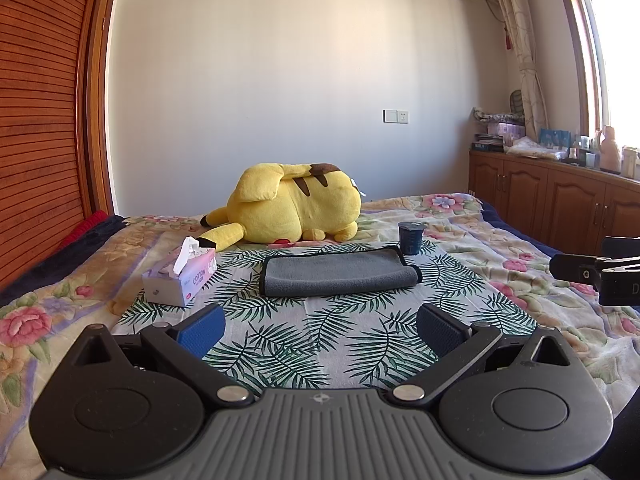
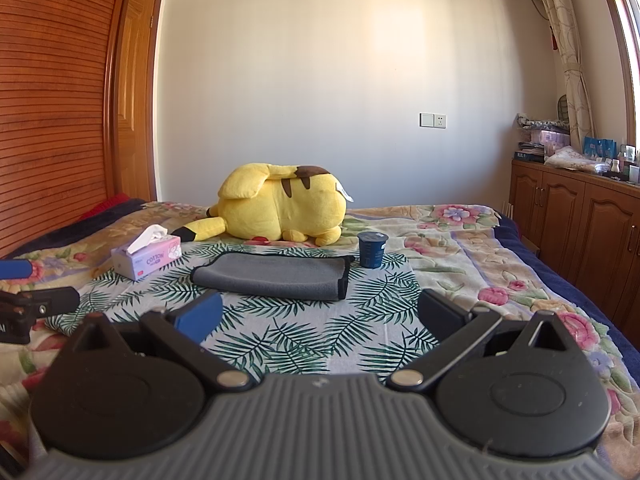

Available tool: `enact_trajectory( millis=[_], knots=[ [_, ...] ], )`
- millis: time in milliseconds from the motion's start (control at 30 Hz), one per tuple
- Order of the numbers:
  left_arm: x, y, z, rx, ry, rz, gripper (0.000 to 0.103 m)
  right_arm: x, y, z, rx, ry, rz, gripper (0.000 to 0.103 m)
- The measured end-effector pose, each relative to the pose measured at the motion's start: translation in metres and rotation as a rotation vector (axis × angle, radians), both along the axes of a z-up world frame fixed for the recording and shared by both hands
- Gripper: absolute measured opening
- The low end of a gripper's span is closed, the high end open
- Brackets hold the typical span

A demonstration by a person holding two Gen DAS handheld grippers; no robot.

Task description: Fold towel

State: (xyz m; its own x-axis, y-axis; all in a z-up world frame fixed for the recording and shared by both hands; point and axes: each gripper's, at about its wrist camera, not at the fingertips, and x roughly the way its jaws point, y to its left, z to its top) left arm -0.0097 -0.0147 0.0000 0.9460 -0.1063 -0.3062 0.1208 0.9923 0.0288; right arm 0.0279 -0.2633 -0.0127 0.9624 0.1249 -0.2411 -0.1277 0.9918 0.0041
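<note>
A grey towel [image 1: 338, 273] with a dark edge lies folded flat on a leaf-print cloth [image 1: 320, 340] on the bed; it also shows in the right wrist view [image 2: 272, 276]. My left gripper [image 1: 320, 326] is open and empty, hovering above the cloth well short of the towel. My right gripper [image 2: 318, 316] is open and empty too, also short of the towel. Part of the right gripper shows at the right edge of the left wrist view [image 1: 600, 274], and part of the left gripper at the left edge of the right wrist view [image 2: 28, 308].
A tissue box [image 1: 180, 278] stands left of the towel. A dark blue cup [image 1: 411, 238] stands at the towel's far right corner. A yellow plush toy [image 1: 296, 206] lies behind. Wooden cabinets [image 1: 560, 208] run along the right; a wooden wardrobe [image 1: 40, 120] is on the left.
</note>
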Motion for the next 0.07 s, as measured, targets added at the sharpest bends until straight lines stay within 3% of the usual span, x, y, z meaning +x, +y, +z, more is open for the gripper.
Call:
enact_trajectory(
  millis=[67],
  knots=[
    [-0.0001,0.0003,0.0001,-0.002,0.0,-0.001,0.087,0.0,0.0,0.0,0.0,0.0,0.0,0.103]
  ],
)
